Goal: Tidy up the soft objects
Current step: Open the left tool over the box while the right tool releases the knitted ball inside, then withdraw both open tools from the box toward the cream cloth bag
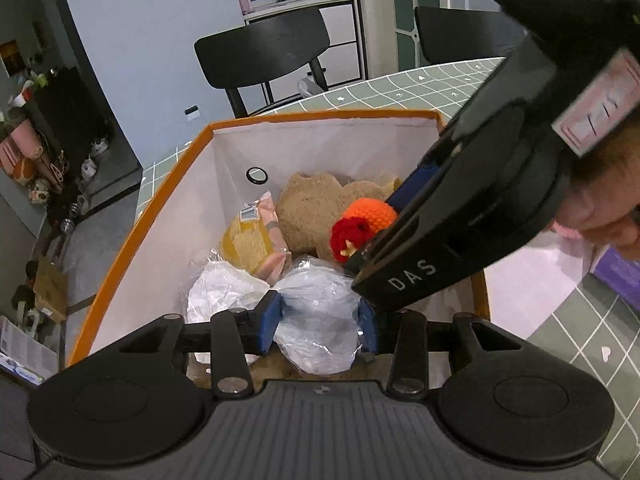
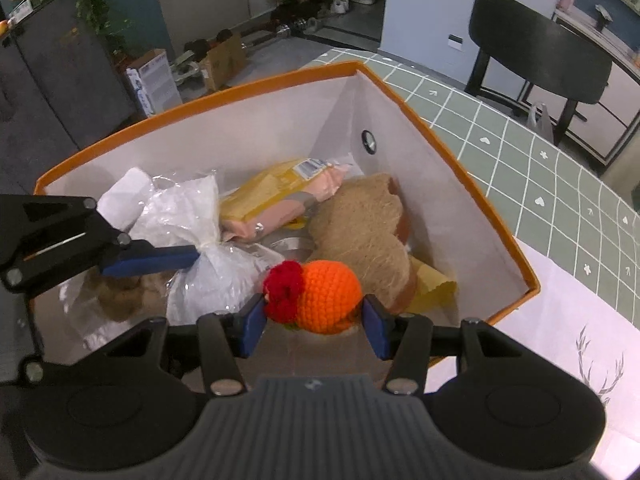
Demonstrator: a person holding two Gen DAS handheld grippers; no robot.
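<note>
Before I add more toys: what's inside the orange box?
Orange box holds a crocheted toy, tan plush, plastic bags, yellow-pink packet. Anything beneath is covered.

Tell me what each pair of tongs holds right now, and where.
Left tongs: the clear plastic bag, gripped across its bulging middle. Right tongs: the orange crochet toy, pads on its sides, over the box.

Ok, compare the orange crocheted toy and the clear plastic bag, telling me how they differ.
The orange crocheted toy is opaque knitted yarn with a red tuft; the clear plastic bag is see-through, crinkled film.
The toy is a compact ball; the bag is looser, bulkier and wrinkled.
The toy sits between the jaws of the right gripper; the bag sits between the jaws of the left gripper.
Both are over the orange-rimmed box.
</note>
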